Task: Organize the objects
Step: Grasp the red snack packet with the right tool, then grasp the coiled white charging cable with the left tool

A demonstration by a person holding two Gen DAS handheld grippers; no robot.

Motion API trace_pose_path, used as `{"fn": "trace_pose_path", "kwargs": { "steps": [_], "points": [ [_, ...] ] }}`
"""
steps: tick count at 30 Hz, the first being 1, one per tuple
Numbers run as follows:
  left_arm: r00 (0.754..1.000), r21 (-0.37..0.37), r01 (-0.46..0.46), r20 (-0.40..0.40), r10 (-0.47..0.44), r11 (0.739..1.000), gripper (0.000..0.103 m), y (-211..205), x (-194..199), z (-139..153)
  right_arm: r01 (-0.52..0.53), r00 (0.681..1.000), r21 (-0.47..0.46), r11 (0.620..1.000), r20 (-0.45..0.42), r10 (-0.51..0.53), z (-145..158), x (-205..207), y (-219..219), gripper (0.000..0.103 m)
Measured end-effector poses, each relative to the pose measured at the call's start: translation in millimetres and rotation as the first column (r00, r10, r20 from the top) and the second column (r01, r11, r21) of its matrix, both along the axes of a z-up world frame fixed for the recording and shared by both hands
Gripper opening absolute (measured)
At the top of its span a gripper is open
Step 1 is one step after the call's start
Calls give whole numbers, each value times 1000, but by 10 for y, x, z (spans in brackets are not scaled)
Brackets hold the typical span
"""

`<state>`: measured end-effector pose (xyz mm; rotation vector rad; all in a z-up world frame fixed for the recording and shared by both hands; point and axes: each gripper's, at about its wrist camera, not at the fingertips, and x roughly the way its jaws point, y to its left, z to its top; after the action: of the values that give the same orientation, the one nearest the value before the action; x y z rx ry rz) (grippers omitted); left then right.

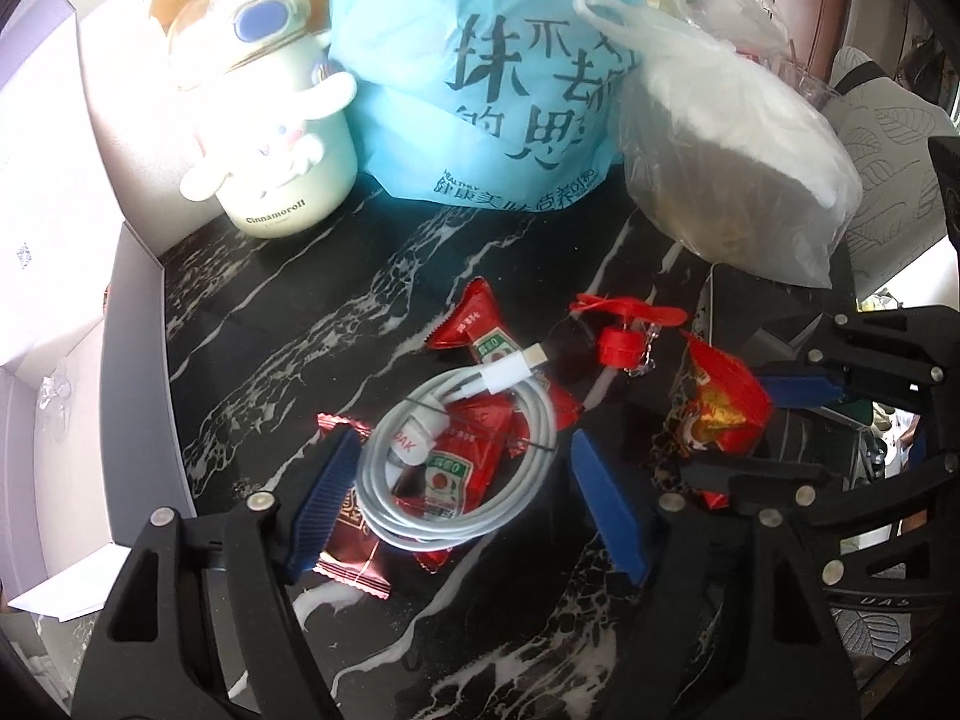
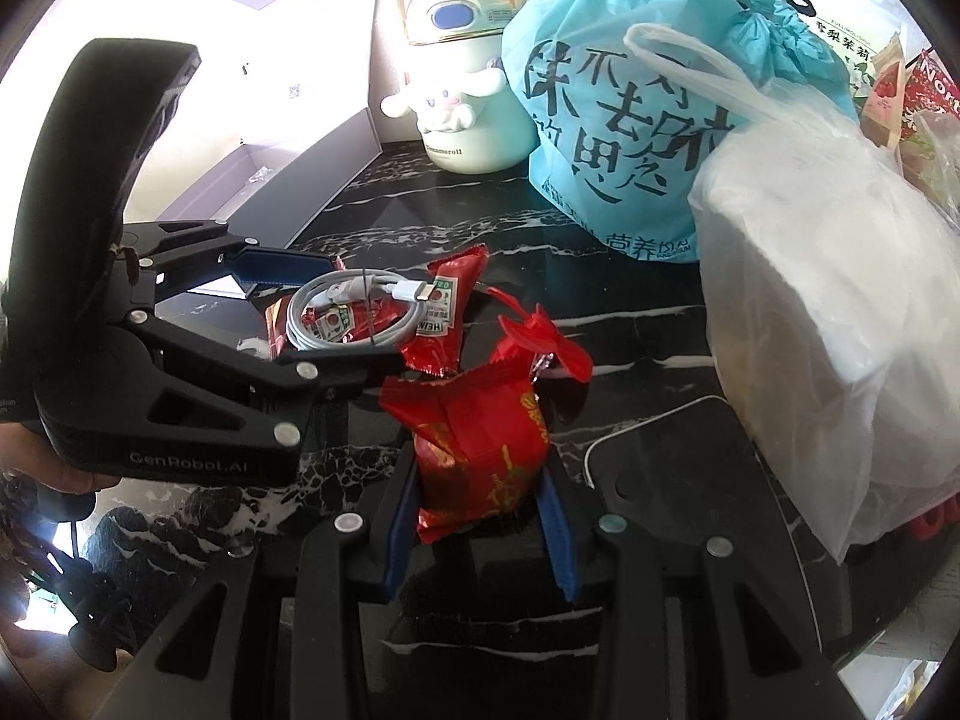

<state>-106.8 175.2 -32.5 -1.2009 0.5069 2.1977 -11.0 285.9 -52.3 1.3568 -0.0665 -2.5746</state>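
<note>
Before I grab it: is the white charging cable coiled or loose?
Coiled. The white charging cable lies in a neat loop on red sauce packets, its plug end across the top.

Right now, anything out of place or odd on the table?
Yes. The coiled white charging cable lies on top of the red ketchup packets, a mixed heap between the open left gripper's fingers. A red mini fan lies loose beside it. The right gripper pinches a crumpled red snack packet.

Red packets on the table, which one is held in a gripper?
The large red snack packet, between the right gripper pads; the ketchup sachets lie under the cable.
</note>
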Motion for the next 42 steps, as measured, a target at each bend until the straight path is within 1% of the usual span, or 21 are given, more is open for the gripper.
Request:
{"fn": "trace_pose_path", "kwargs": {
  "steps": [3,7,23,29,37,39,42],
  "points": [
    [1000,13,-9,5,9,1000,65,-14,-10,25,2,1000,-2,1000,-1,-2,3,26,11,37],
    [1000,36,-19,18,18,999,64,-69,12,56,2,1000,-6,1000,-4,-2,15,55,8,37],
    [998,74,-54,-7,55,996,64,-313,145,240,-7,1000,16,1000,-29,8,110,143,-129,37],
    [996,89,-81,-28,84,993,64,-508,230,328,-32,999,24,999,-40,33,143,188,-253,37],
    [988,114,-147,-39,153,982,64,-885,329,430,-87,994,41,995,-63,89,222,250,-504,37],
    [985,120,-166,-33,171,979,58,-979,347,434,-102,992,46,994,-68,104,243,266,-571,37],
    [980,126,-193,-21,197,973,57,-1124,369,437,-131,988,50,990,-72,134,274,277,-698,37]
  ]
}}
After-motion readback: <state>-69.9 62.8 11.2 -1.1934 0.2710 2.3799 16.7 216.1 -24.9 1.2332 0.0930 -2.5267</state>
